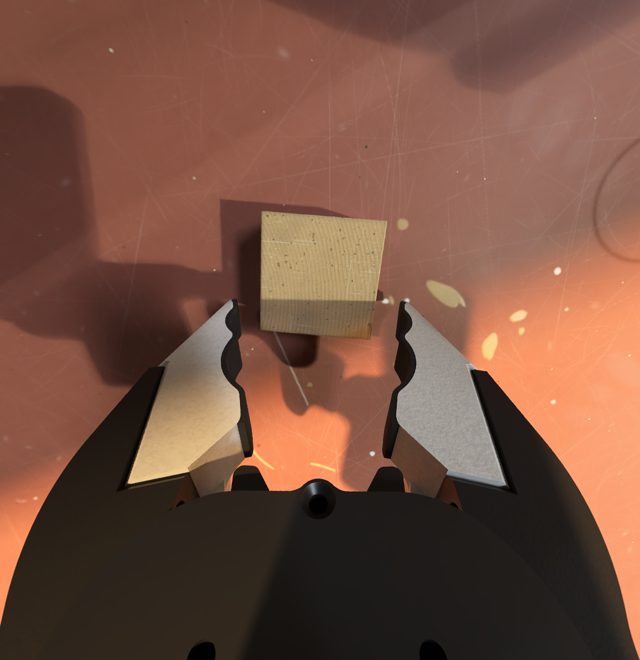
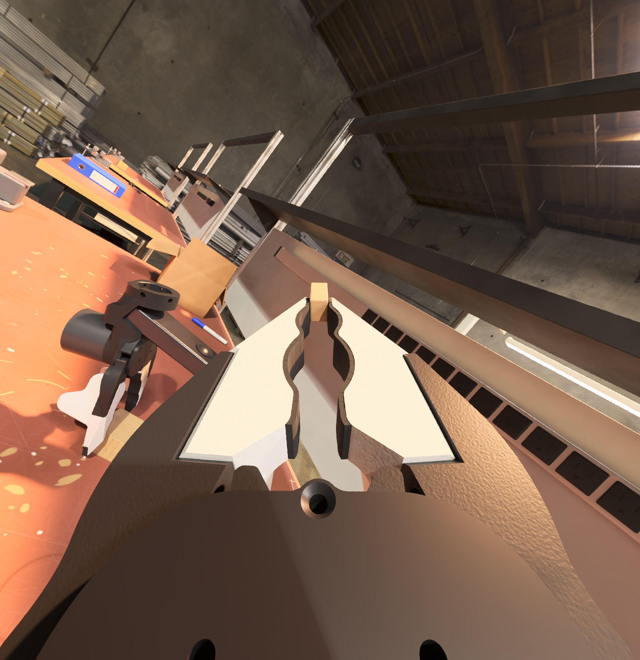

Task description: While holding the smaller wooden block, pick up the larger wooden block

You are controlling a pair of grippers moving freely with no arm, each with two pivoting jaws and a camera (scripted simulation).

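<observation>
The larger wooden block [image 1: 320, 273] lies on the reddish table [image 1: 454, 375], seen from above in the left wrist view. My left gripper [image 1: 318, 303] is open and hangs over it, the fingertips level with the block's near edge on either side and apart from it. My right gripper [image 2: 318, 303] is shut on the smaller wooden block [image 2: 318, 300], pinched at the fingertips and held up in the air, tilted. In the right wrist view the left gripper [image 2: 97, 425] points down at the larger block [image 2: 114, 434], which is partly hidden behind my own body.
On the table [image 2: 32, 303] behind the left gripper lie a dark flat device [image 2: 175, 339], a blue-capped pen [image 2: 209, 330] and a brown paper bag [image 2: 198, 276]. A grey box [image 2: 5, 187] stands at the far left. Another table beyond carries a blue binder [image 2: 97, 175].
</observation>
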